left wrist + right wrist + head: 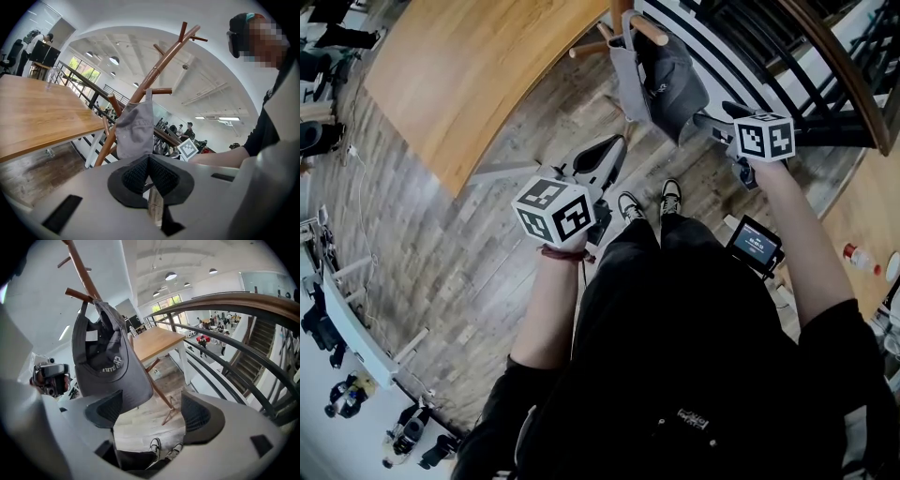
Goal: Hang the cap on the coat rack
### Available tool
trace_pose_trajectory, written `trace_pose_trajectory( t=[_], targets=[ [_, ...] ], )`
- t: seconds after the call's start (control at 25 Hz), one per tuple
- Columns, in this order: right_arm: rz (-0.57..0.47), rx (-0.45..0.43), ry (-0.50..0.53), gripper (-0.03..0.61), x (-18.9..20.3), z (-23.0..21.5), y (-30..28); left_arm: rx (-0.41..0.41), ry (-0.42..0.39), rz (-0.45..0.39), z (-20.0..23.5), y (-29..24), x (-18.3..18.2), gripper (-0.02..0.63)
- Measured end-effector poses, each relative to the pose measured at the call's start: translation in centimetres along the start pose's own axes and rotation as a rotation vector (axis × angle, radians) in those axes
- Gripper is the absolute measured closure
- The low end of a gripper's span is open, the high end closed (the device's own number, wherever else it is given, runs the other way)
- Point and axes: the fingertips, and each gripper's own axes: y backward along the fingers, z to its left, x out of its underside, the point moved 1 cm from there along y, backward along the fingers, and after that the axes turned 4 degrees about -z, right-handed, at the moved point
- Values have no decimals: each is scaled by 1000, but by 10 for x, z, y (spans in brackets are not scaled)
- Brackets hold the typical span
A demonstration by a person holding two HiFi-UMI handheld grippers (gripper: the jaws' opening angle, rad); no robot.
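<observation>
Nearest, the right claw (154,411) is standing wide apart with nothing pressed between its pads; only the plank floor (140,420) and the person's shoes are showing through the gap. The left claw (149,161) is sitting with its jaws together, empty, and is pointing up at the rack from lower down.

Just beyond the right claw, the grey baseball cap (105,357) is hanging by its back opening from a short peg of the brown wooden coat rack (82,273), its brim pointing down. The cap is looking released, so the hanging itself seems done; what is left appears to be drawing the right claw clear without nudging it.

Farther off, a light wooden tabletop (33,112) and a dark curved railing (225,305) are framing the scene.

Whether the brim is touching the right claw's near pad is hard to judge. How firmly the cap is sitting on the peg is not showing, and the head view is cutting off the rack's top.
</observation>
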Motion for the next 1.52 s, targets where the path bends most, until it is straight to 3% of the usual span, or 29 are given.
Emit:
trace_pose_trajectory(
  t=[0.2,0.36,0.4,0.48,0.6,0.68,0.92,1.08,1.24,1.52],
  targets=[
    [-62,-43,-21,201,-17,24,29,25,-31,-6,-9,12,-17,609],
    [-139,-116,36,204,-34,77,59,44,-79,-19,-29,31,-23,609],
    [-158,-151,64,220,-43,91,64,49,-95,-24,-33,32,-28,609],
    [-193,-224,125,361,-63,117,74,62,-132,-35,-40,29,-42,609],
    [-270,-328,147,515,-90,154,91,87,-196,-50,-54,32,-60,609],
    [-310,-387,147,549,-105,175,98,99,-234,-72,-62,37,-72,609],
    [-389,-562,184,561,-143,239,138,80,-292,-160,-80,52,-121,609],
    [-409,-538,335,563,-157,272,163,77,-323,-205,-97,63,-150,609],
    [-451,-521,413,563,-161,283,179,98,-379,-219,-114,64,-159,609],
    [-533,-472,373,563,-185,268,200,182,-500,-164,-126,58,-161,609]
  ],
)
